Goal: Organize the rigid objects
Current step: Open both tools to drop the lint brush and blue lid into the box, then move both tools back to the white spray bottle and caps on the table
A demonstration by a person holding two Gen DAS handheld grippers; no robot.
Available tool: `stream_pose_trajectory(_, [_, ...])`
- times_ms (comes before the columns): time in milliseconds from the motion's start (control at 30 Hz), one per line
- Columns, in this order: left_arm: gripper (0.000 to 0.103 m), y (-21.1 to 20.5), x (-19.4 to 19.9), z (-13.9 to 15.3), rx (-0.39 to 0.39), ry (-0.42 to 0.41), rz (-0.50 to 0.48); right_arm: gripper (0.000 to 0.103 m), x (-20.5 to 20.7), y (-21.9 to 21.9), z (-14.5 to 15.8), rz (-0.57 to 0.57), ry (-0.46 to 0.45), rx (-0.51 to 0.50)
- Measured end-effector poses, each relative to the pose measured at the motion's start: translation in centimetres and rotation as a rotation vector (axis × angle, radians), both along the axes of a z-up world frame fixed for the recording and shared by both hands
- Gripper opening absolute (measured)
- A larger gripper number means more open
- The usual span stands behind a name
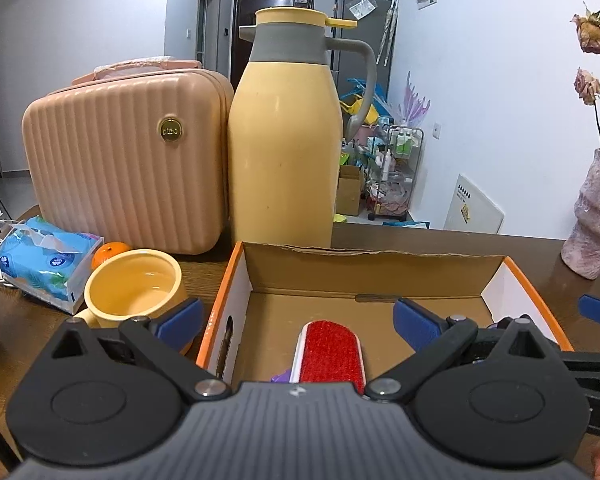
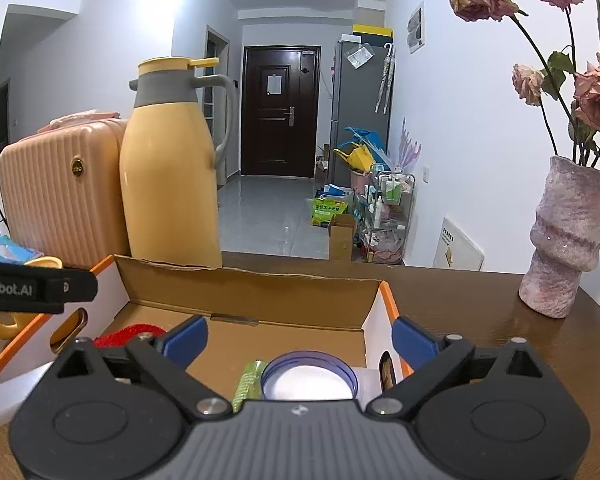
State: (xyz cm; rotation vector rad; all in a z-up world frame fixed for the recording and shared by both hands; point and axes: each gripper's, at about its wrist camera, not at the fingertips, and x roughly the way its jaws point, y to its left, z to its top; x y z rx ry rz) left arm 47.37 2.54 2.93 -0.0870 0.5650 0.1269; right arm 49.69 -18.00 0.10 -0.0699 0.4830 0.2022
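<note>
Cardboard box (image 1: 374, 276) with orange-edged sides sits open on the dark wooden table (image 1: 440, 240), near the front edge, and both grippers hang over it. In the left wrist view a lint brush (image 1: 330, 350) with a red bristle face and white frame lies on the box floor, at its near end, directly between the left gripper's (image 1: 298, 318) blue pads — the jaws are spread wide apart and touch nothing. In the right wrist view the right gripper (image 2: 300, 338) is likewise wide open, holding nothing; below it, in the near right part of the box, lie a round container with a blue rim and white centre (image 2: 310, 378) and, just left of it and apparently touching, a green textured item (image 2: 250, 380). The red of the brush shows further left in the box.

Beyond the far wall of the box stands a tall yellow thermos jug (image 1: 284, 148) with a grey collar and handle, and to its left, pressed against it, a peach ribbed case (image 1: 126, 160). Left of the box — close beside its wall — is a yellow mug (image 1: 134, 292), with an orange (image 1: 110, 254) and a blue tissue pack (image 1: 46, 260) behind it. Far right on the table stands a pink vase (image 2: 566, 240) of dried roses.
</note>
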Motion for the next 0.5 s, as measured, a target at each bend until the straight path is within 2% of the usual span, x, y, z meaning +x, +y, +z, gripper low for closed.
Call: stream_pose_trajectory(500, [0.103, 0.2, -3.9, 0.6, 0.005, -0.065, 0.021, 0.103, -3.7, -0.8, 0.9, -0.004, -0.054, 0.007])
